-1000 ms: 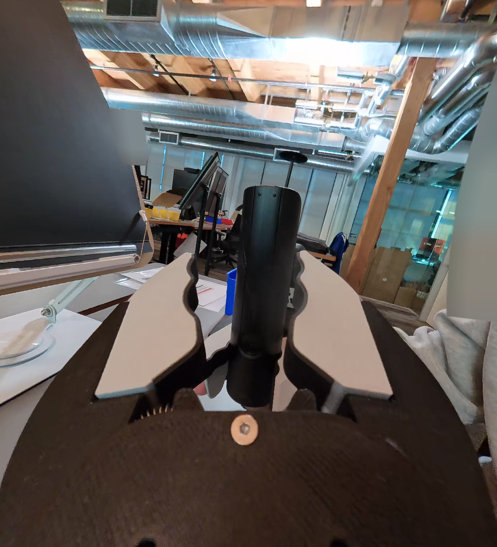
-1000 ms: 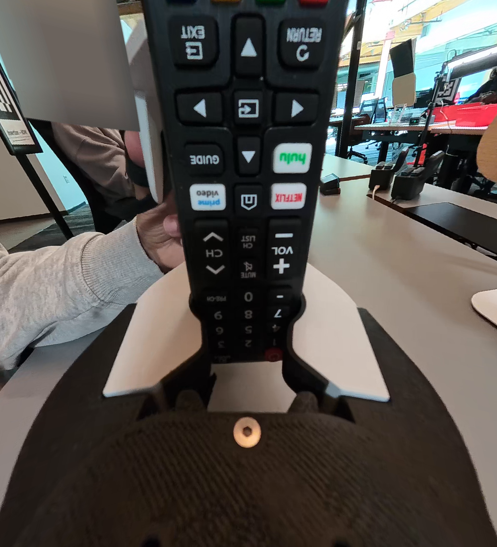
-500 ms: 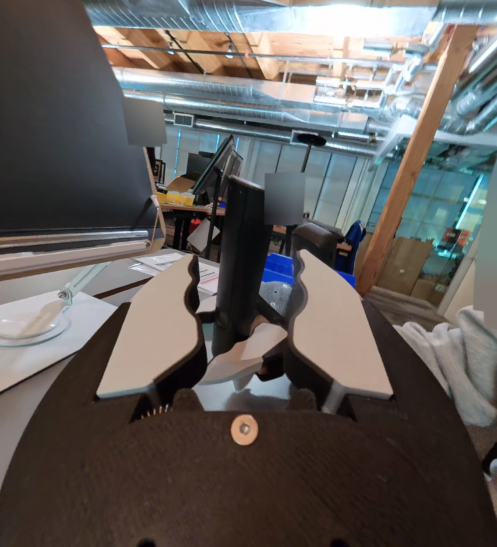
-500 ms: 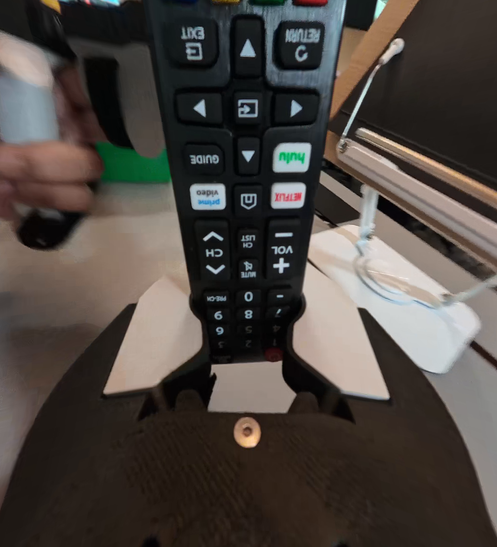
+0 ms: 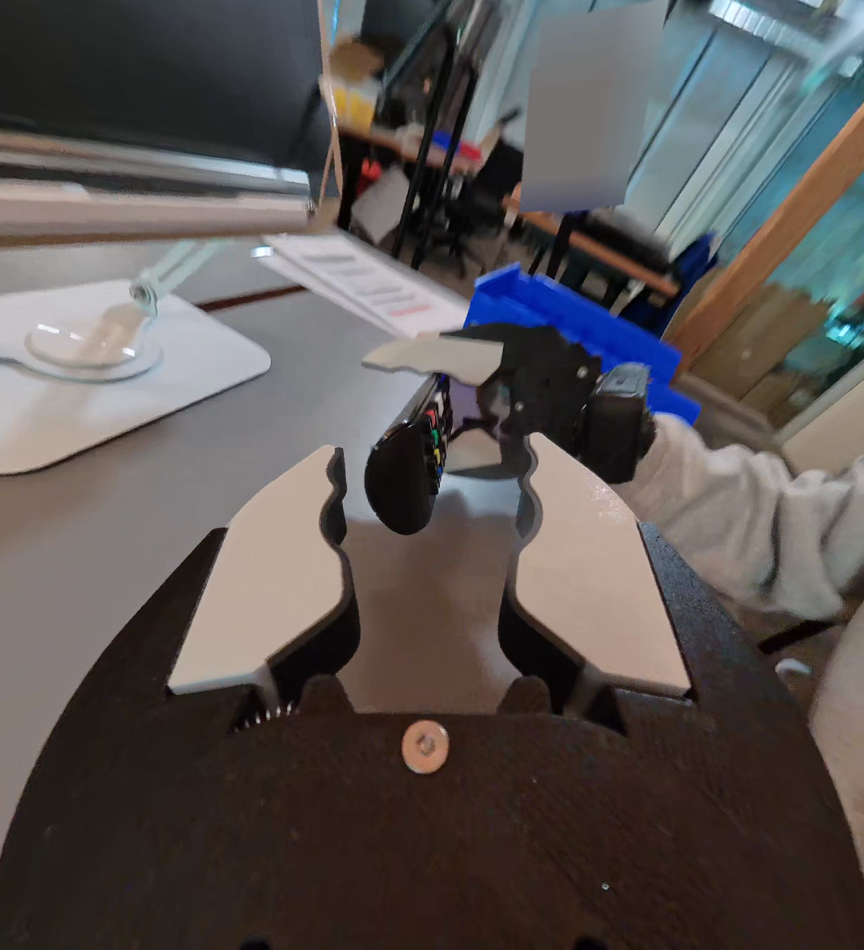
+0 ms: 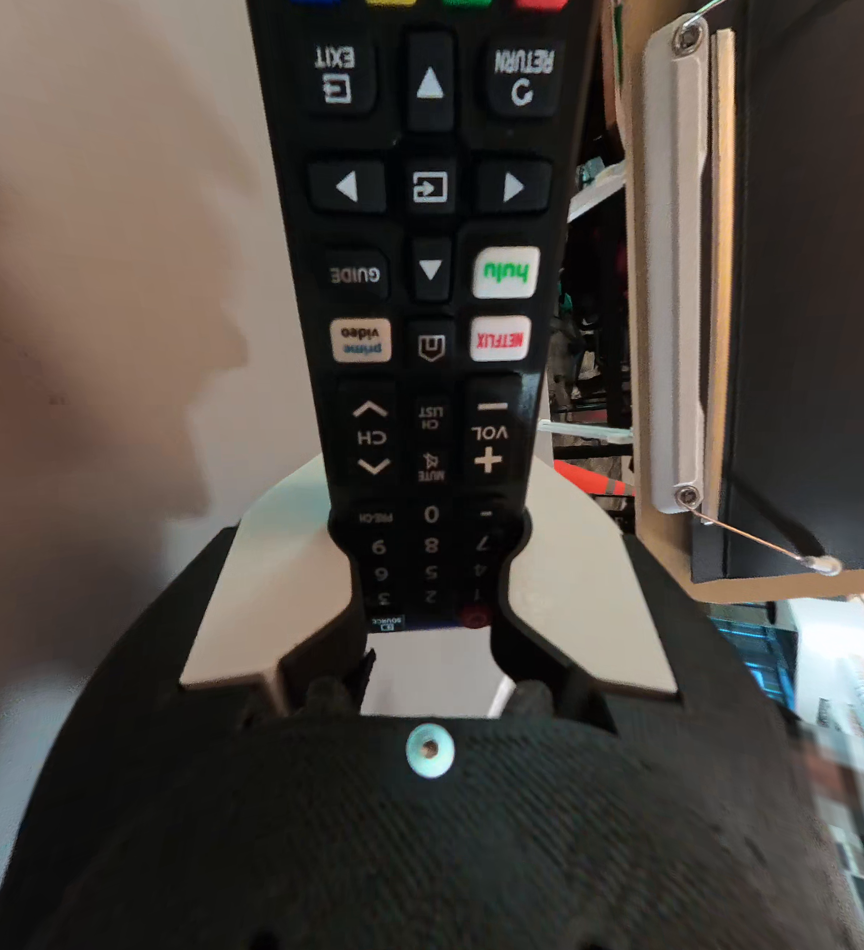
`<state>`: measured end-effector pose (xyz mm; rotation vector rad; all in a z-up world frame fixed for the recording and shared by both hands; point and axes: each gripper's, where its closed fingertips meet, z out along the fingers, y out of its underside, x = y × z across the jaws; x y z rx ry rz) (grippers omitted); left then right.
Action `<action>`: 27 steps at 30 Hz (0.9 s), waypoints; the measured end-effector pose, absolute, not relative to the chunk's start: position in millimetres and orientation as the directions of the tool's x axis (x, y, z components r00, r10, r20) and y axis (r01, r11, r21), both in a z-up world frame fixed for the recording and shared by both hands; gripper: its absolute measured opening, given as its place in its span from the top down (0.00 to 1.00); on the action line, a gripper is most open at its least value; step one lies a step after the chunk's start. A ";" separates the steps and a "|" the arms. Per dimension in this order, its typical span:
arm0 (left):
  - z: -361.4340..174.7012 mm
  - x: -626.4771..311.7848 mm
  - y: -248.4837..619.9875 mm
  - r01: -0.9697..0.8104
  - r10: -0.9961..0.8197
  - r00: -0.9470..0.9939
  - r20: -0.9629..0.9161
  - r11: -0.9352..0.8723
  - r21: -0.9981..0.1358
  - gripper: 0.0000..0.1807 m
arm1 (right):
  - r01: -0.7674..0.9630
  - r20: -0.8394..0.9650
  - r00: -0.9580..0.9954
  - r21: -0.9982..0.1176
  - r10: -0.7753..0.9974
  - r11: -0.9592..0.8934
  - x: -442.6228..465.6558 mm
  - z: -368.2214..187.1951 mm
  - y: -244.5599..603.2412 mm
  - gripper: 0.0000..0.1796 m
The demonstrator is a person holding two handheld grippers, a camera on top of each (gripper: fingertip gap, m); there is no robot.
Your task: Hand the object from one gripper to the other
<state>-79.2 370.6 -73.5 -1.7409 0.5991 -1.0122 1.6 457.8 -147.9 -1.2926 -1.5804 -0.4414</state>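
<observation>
Two grippers share the work, and only one carries anything. Our right gripper (image 6: 430, 591) is clamped on the remote (image 6: 427, 288) at its number-pad end, so the long body juts out past the fingers with the buttons facing the camera; we judge that grip leaves the far end free for another hold. Our left gripper (image 5: 432, 493) stands spread wide with nothing between its fingers. In the left wrist view the remote (image 5: 404, 478) hangs in the air above the table (image 5: 111, 540), its rounded end just ahead of our left fingertips and not yet between them, while the right gripper (image 5: 471, 370) holds it from behind, beside a grey sleeve (image 5: 728, 519). A white lamp base (image 5: 188, 370) sits toward the table's left edge and a blue bin (image 5: 574, 318) at its far edge, both well apart from the remote
</observation>
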 end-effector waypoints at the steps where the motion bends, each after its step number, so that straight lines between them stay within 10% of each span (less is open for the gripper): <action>1: -82.6 -74.1 370.5 0.010 -0.771 0.538 0.340 -0.398 -0.917 0.62 | 0.887 0.860 0.061 -0.279 0.507 0.367 1.2 -148.2 457.2 0.67; 13: -102.0 -56.6 373.4 -0.014 -0.777 0.507 0.373 -0.441 -0.898 0.84 | 0.878 0.896 0.011 -0.221 0.444 0.424 -8.5 -138.7 446.9 0.67; 27: -95.2 -64.7 382.2 0.136 -0.724 0.475 0.501 -0.502 -0.854 0.86 | 0.851 0.900 0.097 -0.296 0.425 0.433 -3.7 -121.0 457.4 0.55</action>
